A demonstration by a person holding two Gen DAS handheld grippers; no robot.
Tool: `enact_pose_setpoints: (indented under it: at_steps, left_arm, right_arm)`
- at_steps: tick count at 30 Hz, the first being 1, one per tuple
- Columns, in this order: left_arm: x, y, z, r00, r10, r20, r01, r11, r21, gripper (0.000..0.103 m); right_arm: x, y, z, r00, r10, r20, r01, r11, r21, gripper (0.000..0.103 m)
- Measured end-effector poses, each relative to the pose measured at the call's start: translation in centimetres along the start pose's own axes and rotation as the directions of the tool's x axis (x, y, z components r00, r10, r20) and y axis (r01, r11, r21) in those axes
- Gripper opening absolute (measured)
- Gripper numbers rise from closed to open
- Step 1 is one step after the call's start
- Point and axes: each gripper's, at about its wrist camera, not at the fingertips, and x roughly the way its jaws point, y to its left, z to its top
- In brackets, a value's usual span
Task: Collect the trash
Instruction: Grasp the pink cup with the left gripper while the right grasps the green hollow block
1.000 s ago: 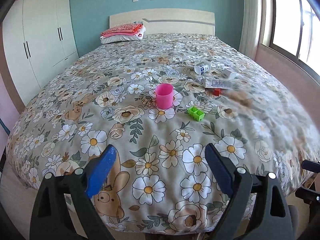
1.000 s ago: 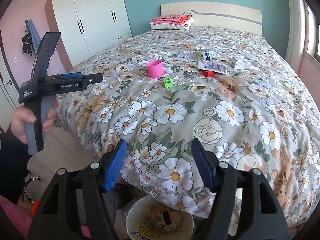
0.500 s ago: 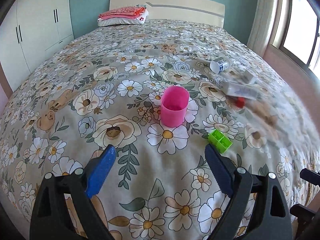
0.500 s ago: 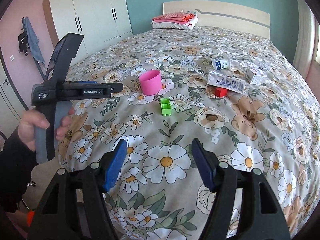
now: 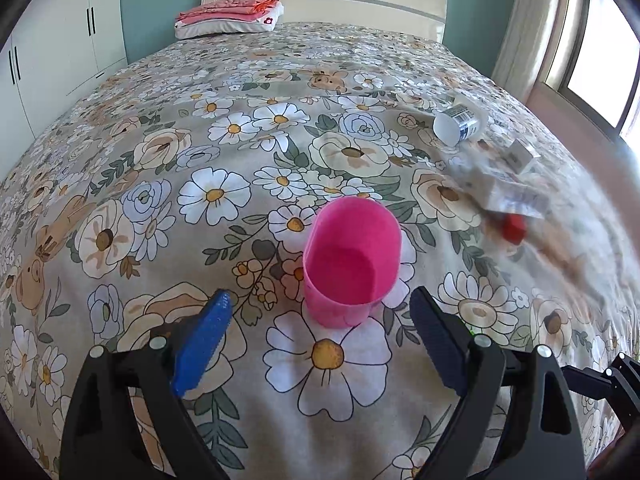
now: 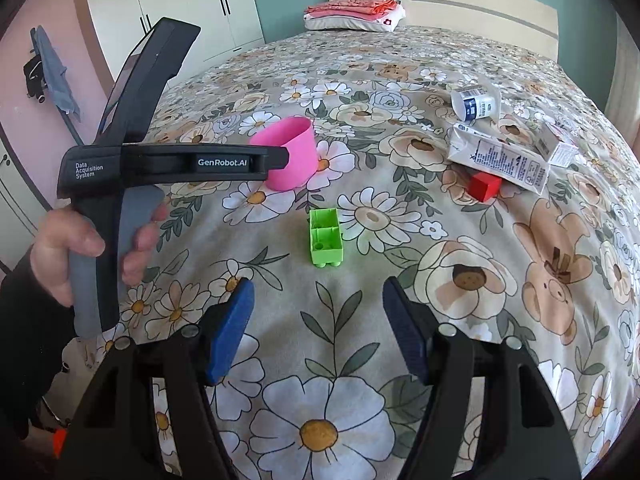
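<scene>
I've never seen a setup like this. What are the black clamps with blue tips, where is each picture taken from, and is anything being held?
There is no robot. A person carries one hand-held gripper in each hand, each with a camera looking out along its two blue-padded fingers. One picture comes from the left hand-held gripper, the other from the right hand-held gripper; the right view also shows the person's left hand gripping the other tool. Both stand open over a floral bedspread and hold nothing. On it lie a pink cup, a green toy brick, a red block, a flattened carton, a small white box and a tipped white cup.
</scene>
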Motion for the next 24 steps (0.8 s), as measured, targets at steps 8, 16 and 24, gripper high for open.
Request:
enact_pose_setpoints:
  at_steps: [8, 16, 24]
  left_arm:
    - [3.5, -0.5, 1.6, 1.0, 0.006, -0.016, -0.005, 1.0, 0.025, 0.092]
    - [5.4, -0.6, 2.1, 0.999, 0.015, -0.038, -0.014, 1.0, 0.014, 0.065]
    - [5.1, -0.8, 2.2, 0.999, 0.022, -0.038, -0.022, 1.0, 0.014, 0.05]
  right_arm:
    - [4.8, -0.4, 2.2, 0.999, -0.011, -0.044, 0.01, 0.999, -0.03, 0.067]
    - [6.8, -1.0, 3.2, 0.997, 0.005, -0.075, -0.007, 1.0, -0.02, 0.047]
    - [6.6, -0.9, 3.0, 0.997, 0.001, -0.076, -0.002, 1.0, -0.016, 0.024]
